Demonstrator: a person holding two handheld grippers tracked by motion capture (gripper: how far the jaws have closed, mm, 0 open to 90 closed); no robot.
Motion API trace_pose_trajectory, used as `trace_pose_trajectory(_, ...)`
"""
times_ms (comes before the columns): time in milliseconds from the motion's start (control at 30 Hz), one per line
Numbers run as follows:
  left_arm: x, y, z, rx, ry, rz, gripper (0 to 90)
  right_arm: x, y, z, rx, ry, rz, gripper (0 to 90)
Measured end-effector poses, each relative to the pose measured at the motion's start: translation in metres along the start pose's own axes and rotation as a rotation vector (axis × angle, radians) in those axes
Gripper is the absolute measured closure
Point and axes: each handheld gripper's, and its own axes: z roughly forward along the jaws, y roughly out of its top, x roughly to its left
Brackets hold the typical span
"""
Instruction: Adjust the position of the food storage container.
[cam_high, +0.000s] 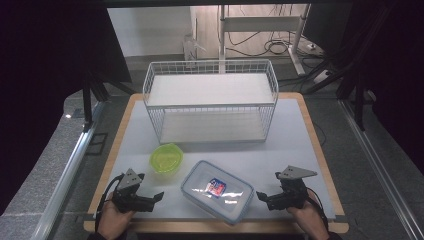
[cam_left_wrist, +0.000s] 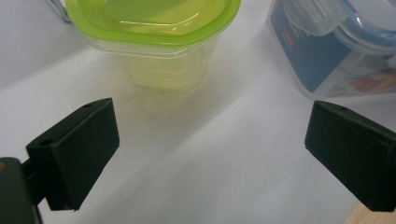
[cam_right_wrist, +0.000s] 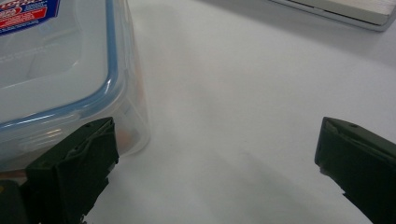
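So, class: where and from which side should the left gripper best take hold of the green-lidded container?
Probably the clear tapered body just under the lid of the green-lidded container, approached level from the near side: the left gripper already faces it, jaws open wide.

A clear rectangular food container (cam_high: 218, 191) with a blue-sealed lid and a red-and-blue label lies askew, lid closed, near the table's front edge. Just beside its far-left corner stands a small green-lidded clear tub (cam_high: 166, 158), upright.

White-topped table (cam_high: 295, 145), wire shelf rack (cam_high: 210, 100), green-lidded tub (cam_high: 166, 158), clear blue-rimmed box (cam_high: 218, 191)
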Motion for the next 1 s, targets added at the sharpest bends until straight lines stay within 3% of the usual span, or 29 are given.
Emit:
trace_pose_trajectory(367, 0.0, 0.001, -0.003, -0.026, -0.054, -0.025, 2.4, -0.002, 0.0, -0.001, 0.008, -0.022, -0.001, 0.0)
trace_pose_trajectory(500, -0.001, 0.001, -0.004, -0.033, -0.047, -0.019, 4.1, -0.002, 0.0, 0.0, 0.012, -0.027, 0.005, 0.0)
trace_pose_trajectory(700, -0.003, 0.002, -0.006, -0.037, -0.027, -0.001, 9.4, -0.001, 0.0, 0.001, 0.015, -0.024, 0.011, 0.0)
trace_pose_trajectory(1000, -0.003, 0.006, -0.012, -0.053, -0.039, -0.027, 24.1, -0.002, 0.001, 0.001, 0.016, -0.025, 0.013, 0.0)
